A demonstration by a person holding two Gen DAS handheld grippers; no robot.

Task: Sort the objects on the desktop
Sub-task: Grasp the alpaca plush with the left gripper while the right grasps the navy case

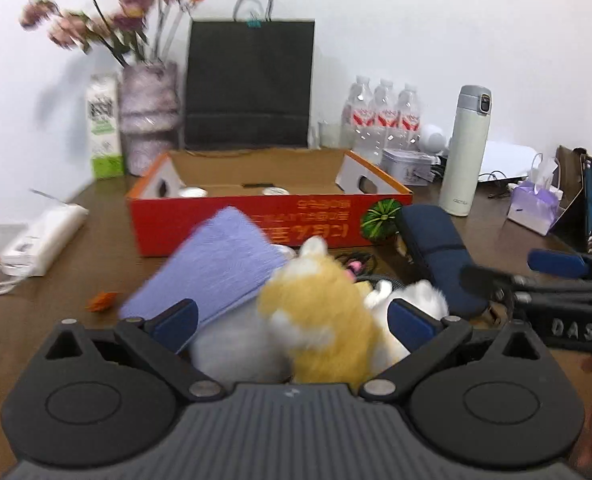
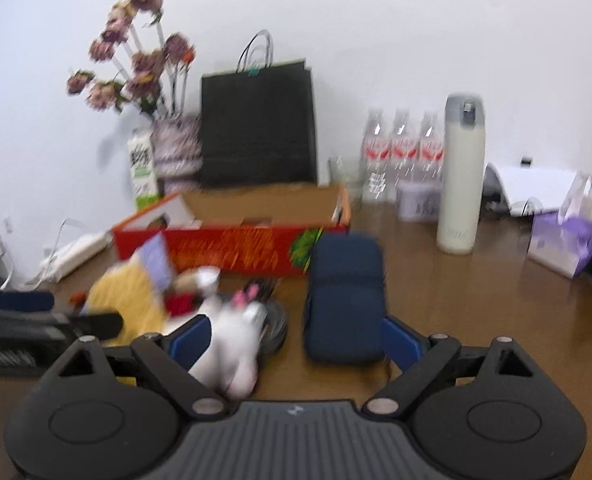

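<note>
A yellow and white plush toy fills the gap between the blue pads of my left gripper, which is shut on it. A lavender flat item leans on the toy's far left side. A navy pouch lies on the brown desk between the wide fingers of my right gripper, which is open. A white plush with pink ears rests against that gripper's left finger. The left gripper shows at the left edge of the right wrist view. The right gripper shows beside the pouch.
An open red cardboard box stands behind the toys. Along the wall are a black paper bag, a flower vase, a milk carton, water bottles and a white flask. A tissue pack sits right, a power strip left.
</note>
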